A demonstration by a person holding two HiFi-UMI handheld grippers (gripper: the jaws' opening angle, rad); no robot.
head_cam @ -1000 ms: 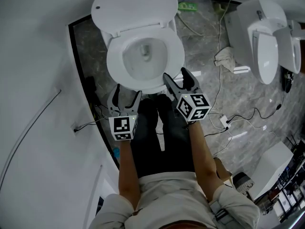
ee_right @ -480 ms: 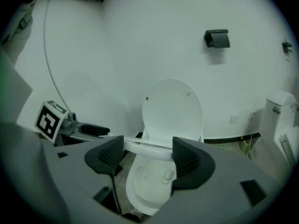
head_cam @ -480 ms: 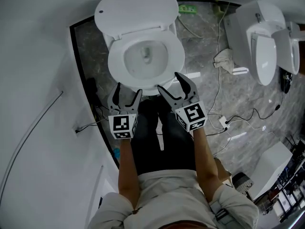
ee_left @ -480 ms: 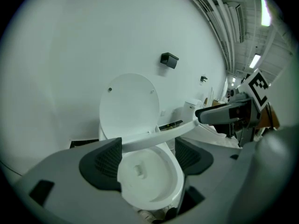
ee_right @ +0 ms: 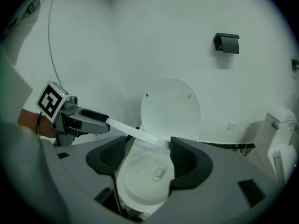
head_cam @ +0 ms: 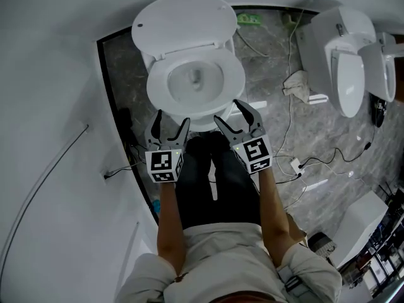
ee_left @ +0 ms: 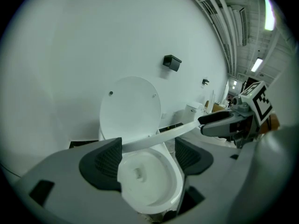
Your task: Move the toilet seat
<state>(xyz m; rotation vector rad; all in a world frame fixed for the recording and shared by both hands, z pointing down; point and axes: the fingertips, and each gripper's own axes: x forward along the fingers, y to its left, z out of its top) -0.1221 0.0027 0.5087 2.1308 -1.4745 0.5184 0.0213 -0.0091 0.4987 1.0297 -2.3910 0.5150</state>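
**Left gripper (head_cam: 172,120) and right gripper (head_cam: 228,111): both open, nothing held**

Only the head view shows me the 2nd toilet (head_cam: 344,55) at the right edge of the marble floor (head_cam: 271,68), and the cables (head_cam: 328,153) strewn across it. Only my gripper views show the black holder (ee_right: 226,42) on the wall (ee_right: 140,41) above the lid (head_cam: 183,17). The toilet seat (head_cam: 235,81), a white oval ring, seems to lie flat on the bowl (head_cam: 192,81) at the floor's far edge. Its lid stands upright against the wall. Both my grippers hang just before the bowl's front rim, jaws apart. My right jaws have just been closing a little, with nothing between them. Against 1 second ago, my right gripper has rolled more level.
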